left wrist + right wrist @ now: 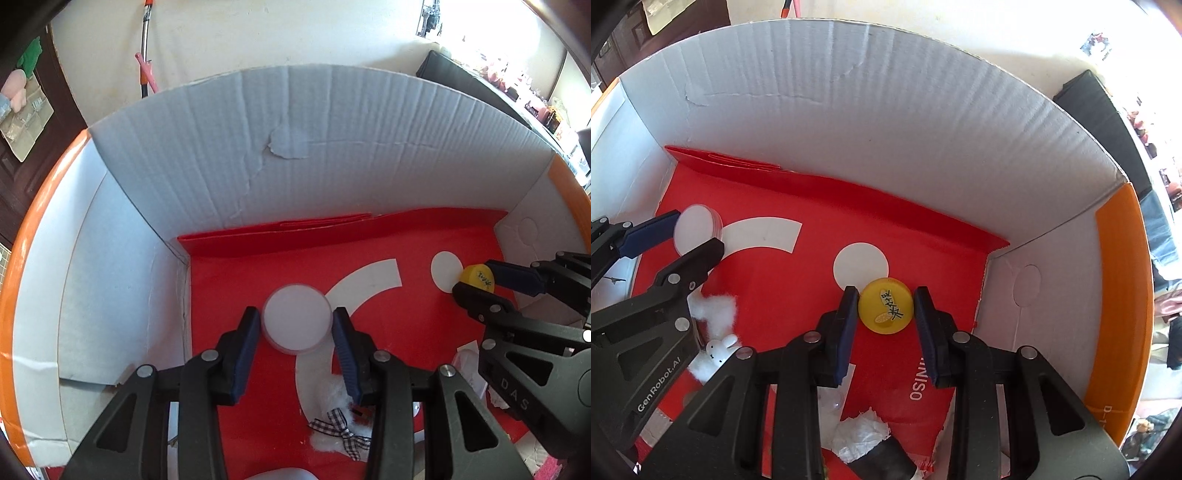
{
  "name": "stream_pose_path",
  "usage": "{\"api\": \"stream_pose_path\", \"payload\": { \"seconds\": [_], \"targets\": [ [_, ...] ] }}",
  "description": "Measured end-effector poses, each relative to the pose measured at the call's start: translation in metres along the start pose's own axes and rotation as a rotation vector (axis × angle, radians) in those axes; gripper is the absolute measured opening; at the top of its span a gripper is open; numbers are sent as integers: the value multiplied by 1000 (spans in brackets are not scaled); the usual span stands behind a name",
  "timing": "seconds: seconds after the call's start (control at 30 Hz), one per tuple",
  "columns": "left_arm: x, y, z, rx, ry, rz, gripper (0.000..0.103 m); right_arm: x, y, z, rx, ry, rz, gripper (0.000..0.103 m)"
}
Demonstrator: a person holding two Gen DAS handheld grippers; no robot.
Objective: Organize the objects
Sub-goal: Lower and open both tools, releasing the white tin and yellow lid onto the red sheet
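A white round container with a clear rim [296, 317] is clamped between the blue pads of my left gripper [297, 320], low over the red paper bag [221, 288] lining the box floor. In the right wrist view the same container [696, 225] and left gripper [696, 232] show at the left. My right gripper [885, 300] is shut on a yellow round cap with black characters [885, 306], near the box's right wall. From the left wrist view, the cap [476, 277] and right gripper [474, 277] are at the right.
Both grippers are inside a white cardboard box [295, 147] with orange flaps [1119, 295]. Cotton wool with a checked bow [341, 428], a small white bunny figure [718, 349] and crumpled tissue on a black item [862, 435] lie on the bag nearer me.
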State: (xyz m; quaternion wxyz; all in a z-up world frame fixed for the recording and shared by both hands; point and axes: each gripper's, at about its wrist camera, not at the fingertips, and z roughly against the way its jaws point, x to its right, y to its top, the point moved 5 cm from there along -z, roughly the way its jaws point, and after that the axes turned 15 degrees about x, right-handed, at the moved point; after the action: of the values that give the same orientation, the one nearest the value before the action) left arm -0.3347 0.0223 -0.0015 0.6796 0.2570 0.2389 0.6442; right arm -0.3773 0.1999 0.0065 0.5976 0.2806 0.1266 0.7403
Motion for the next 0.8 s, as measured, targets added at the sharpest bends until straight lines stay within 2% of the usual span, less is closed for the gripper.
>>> {"api": "stream_pose_path", "payload": {
  "seconds": [0.67, 0.8],
  "targets": [
    [9, -6, 13, 1, 3, -4, 45, 9, -8, 8, 1, -7, -10, 31],
    [10, -9, 20, 17, 7, -9, 50, 12, -10, 10, 3, -8, -16, 31]
  ]
}}
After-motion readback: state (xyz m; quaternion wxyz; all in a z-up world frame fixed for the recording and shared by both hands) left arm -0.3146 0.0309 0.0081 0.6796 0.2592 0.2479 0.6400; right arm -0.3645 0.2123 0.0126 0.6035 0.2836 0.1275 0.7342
